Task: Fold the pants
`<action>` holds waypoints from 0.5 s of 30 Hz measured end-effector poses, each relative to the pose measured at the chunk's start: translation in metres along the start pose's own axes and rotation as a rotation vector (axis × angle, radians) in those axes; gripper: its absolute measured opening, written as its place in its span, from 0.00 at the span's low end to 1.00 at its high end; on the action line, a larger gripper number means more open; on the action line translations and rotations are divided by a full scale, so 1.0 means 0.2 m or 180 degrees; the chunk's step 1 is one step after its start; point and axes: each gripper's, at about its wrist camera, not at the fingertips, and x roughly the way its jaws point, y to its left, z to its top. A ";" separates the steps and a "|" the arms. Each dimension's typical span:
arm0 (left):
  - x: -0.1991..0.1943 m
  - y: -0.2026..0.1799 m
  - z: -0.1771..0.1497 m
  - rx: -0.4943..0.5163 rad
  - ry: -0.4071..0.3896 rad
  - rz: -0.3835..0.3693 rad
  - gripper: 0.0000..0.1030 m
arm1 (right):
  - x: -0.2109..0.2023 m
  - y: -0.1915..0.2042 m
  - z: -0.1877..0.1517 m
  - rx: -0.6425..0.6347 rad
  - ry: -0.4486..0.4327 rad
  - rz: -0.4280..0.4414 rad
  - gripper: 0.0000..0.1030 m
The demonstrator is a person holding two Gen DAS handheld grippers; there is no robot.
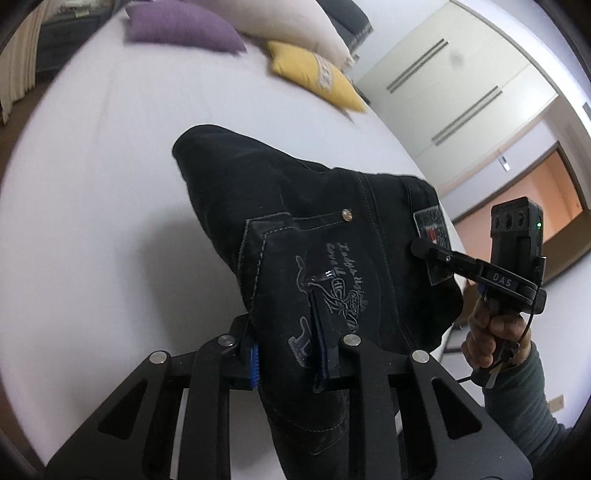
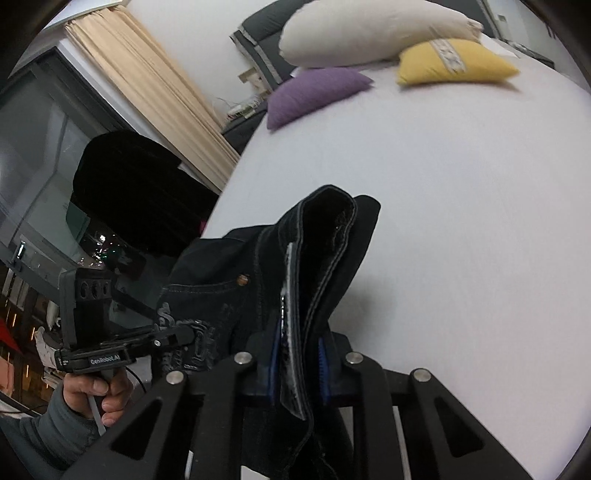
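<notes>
L wrist: left gripper (image 1: 291,354) jaws clamped on dark pants (image 1: 317,236) at the printed back pocket, pants held up over the white bed (image 1: 110,184). Right gripper (image 1: 417,246) pinches the waistband patch.

R wrist: right gripper (image 2: 299,365) jaws clamped on waistband edge of pants (image 2: 229,273); left gripper (image 2: 184,334) grips them too. Pillows (image 2: 369,33) at far end.

Black pants (image 1: 332,236), bunched (embroidered pocket), lifted
</notes>
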 end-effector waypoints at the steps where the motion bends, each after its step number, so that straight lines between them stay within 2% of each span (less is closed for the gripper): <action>1: 0.00 0.03 0.04 -0.0011 -0.0017 0.0033 0.19 | 0.05 0.00 0.05 0.0030 0.0004 0.0023 0.18; 7: 0.12 0.32 0.25 0.0010 0.0086 0.0273 0.20 | 0.42 -0.06 0.24 0.0204 0.0113 0.0098 0.18; 10: 0.24 0.49 0.30 -0.0060 0.0177 0.0257 0.20 | 0.63 -0.16 0.28 0.0312 0.0259 0.0059 0.18; 12: 0.34 0.62 0.29 -0.0161 0.0266 0.0218 0.27 | 0.73 -0.27 0.26 0.0501 0.0375 0.0035 0.19; 13: 0.36 0.69 0.26 -0.0212 0.0251 0.0185 0.41 | 0.77 -0.35 0.22 0.0664 0.0414 0.0011 0.28; 14: 0.37 0.74 0.24 -0.0292 0.0194 0.0097 0.44 | 0.78 -0.40 0.19 0.0781 0.0403 0.0042 0.34; 15: 0.37 0.76 0.21 -0.0321 0.0137 0.0022 0.45 | 0.78 -0.46 0.15 0.0925 0.0297 0.0257 0.34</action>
